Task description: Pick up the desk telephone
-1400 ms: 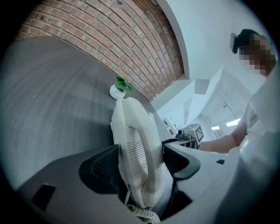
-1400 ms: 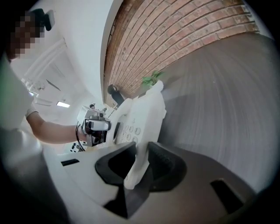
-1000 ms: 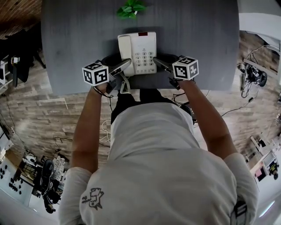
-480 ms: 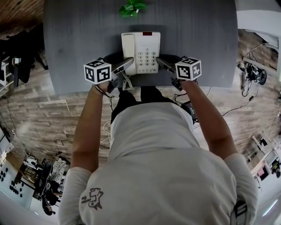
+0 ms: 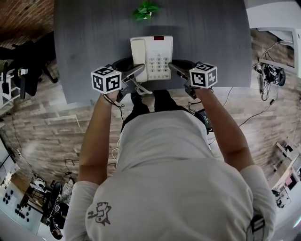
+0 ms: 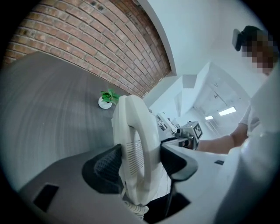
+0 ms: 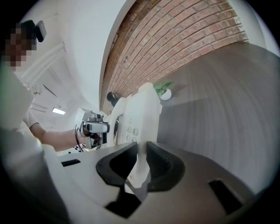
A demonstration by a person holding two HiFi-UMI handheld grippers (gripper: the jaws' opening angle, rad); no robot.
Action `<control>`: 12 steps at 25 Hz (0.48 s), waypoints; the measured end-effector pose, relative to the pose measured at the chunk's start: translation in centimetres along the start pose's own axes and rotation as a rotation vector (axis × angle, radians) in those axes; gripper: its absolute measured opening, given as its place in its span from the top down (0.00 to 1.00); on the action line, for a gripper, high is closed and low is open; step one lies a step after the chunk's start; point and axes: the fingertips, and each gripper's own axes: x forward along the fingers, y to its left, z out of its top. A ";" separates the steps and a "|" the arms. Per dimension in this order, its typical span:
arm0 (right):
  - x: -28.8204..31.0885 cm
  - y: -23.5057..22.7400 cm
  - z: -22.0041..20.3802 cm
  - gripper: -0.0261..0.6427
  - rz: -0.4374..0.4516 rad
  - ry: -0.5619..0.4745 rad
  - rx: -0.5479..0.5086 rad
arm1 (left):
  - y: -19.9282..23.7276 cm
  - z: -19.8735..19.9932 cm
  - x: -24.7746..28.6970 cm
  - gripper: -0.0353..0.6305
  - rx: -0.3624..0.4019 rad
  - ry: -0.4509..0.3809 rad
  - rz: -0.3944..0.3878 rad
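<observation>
The desk telephone [image 5: 152,57] is held from both sides over the middle of the table [image 5: 84,42], close to its near edge. The left gripper [image 5: 137,71] clamps the handset side. The right gripper [image 5: 175,69] has its jaws closing on the phone's right rim, pads pressing it. The coiled cord [image 5: 137,87] dangles past the near edge. Bare table spreads left and right. A small plant [image 5: 146,10] stands at the far edge, well apart.

Head view steep overhead; gripper views close, opposed, sharing telephone [image 5: 151,57].
</observation>
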 end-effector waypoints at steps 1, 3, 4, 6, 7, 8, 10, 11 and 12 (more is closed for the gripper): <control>0.0 0.6 -0.1 0.86 -0.004 -0.012 0.001 | -0.2 0.0 -0.5 0.50 0.009 -0.001 -0.004; -0.1 1.8 -0.4 0.86 -0.009 -0.032 0.002 | -0.6 -0.1 -1.6 0.50 0.026 -0.003 -0.010; 0.0 2.4 -0.6 0.86 -0.013 -0.041 0.002 | -0.8 -0.2 -2.2 0.50 0.036 -0.003 -0.013; 0.1 3.5 -1.0 0.86 -0.020 -0.060 0.000 | -1.0 -0.4 -3.2 0.50 0.054 0.000 -0.019; 0.2 4.0 -1.1 0.86 -0.025 -0.070 -0.003 | -1.0 -0.5 -3.7 0.50 0.062 0.001 -0.023; 0.4 4.5 -1.2 0.86 -0.031 -0.079 -0.006 | -1.1 -0.5 -4.2 0.50 0.071 0.002 -0.027; 0.5 5.7 -1.4 0.86 -0.041 -0.096 -0.014 | -1.3 -0.8 -5.4 0.50 0.088 0.005 -0.032; 0.6 6.3 -1.6 0.86 -0.046 -0.104 -0.016 | -1.4 -0.9 -5.9 0.50 0.096 0.006 -0.035; 0.6 6.9 -1.8 0.86 -0.051 -0.112 -0.017 | -1.6 -1.1 -6.5 0.50 0.104 0.007 -0.037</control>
